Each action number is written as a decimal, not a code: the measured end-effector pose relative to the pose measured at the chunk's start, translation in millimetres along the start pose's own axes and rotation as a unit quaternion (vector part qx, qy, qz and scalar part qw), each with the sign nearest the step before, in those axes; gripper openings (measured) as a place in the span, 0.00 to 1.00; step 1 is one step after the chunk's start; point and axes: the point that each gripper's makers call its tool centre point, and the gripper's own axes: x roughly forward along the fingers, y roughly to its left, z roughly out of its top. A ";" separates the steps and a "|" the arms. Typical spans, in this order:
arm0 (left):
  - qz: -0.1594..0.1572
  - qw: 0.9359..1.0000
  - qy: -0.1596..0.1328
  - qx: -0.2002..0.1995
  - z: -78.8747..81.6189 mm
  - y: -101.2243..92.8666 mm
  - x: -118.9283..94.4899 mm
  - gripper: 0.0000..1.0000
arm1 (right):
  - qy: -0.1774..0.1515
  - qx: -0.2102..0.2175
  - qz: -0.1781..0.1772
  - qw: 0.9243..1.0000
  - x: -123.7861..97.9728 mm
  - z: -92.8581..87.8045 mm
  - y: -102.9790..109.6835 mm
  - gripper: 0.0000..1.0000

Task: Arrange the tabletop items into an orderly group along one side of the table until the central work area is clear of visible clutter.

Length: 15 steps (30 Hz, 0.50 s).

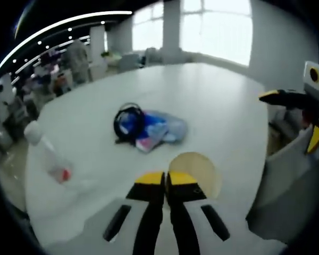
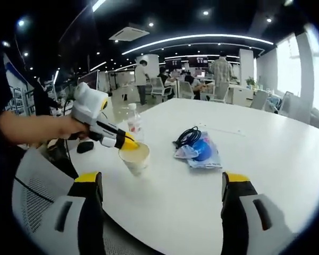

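the left claw [image 1: 165, 179] was pinched narrow on the rim of a paper cup [image 2: 135, 157], which sat on the white tabletop [image 2: 244, 159]. the right claw [image 2: 162, 183] stood wide and held nothing. beyond the cup lay a blue pouch [image 2: 202, 151] with a black cable [image 2: 189, 136]; a plastic bottle [image 2: 134, 123] stood just behind the left claw.

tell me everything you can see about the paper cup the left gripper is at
The paper cup is a small, pale beige cup that tapers toward its base and looks like plain paper. It stands upright on the white table, near the edge closest to the person, apart from the water bottle and the pile of packets. The left gripper has its yellow-tipped fingers closed at the rim, apparently pinching it. In the left gripper view the open mouth shows as a tan disc. I cannot tell whether anything is inside.
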 end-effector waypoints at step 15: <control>0.028 0.999 0.017 -0.031 -8.0 43.2 15.6 0.00 | 0.004 -0.055 -0.039 0.998 -20.0 -0.5 -21.6 1.00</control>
